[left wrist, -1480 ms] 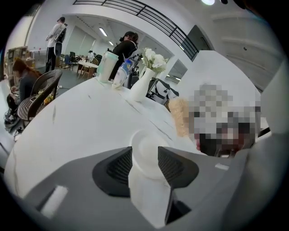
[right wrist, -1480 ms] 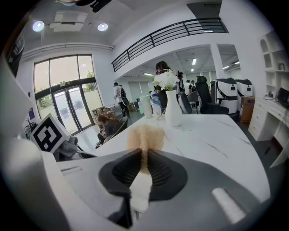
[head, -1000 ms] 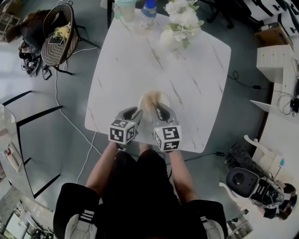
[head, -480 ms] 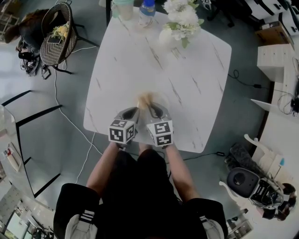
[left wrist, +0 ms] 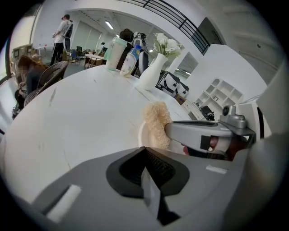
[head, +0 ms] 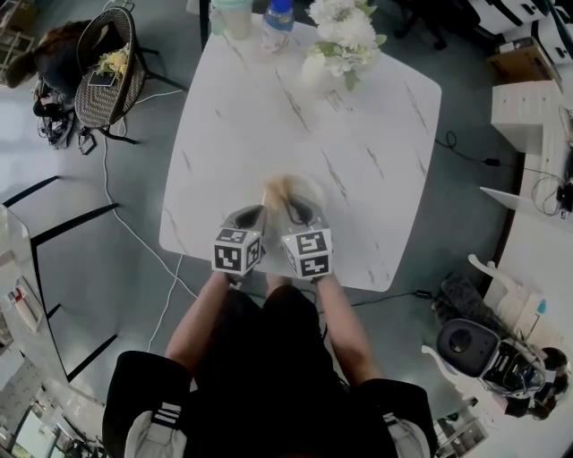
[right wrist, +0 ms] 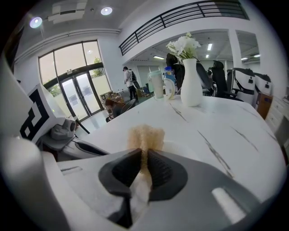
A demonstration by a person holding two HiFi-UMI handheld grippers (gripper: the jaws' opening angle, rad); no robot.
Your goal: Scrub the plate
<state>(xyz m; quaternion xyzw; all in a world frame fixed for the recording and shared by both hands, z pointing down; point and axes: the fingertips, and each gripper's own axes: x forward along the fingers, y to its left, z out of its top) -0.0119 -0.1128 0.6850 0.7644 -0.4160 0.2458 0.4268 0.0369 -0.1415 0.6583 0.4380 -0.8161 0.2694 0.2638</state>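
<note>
A small white plate lies near the front edge of the marble table, mostly hidden under both grippers. My left gripper is shut, and a thin pale edge that looks like the plate's rim sits between its pads. The plate shows just beyond them. My right gripper is shut on a tan fibrous scrubber. The scrubber stands up from the jaws over the plate. In the left gripper view the scrubber rests on the plate beside the right gripper.
At the table's far edge stand a white vase of flowers, a bottle and a cup. A wicker chair and floor cables lie to the left. The table's front edge runs just under my hands.
The right gripper and the scrubber have shifted left, closer to the left gripper. The left gripper has stayed in place.
</note>
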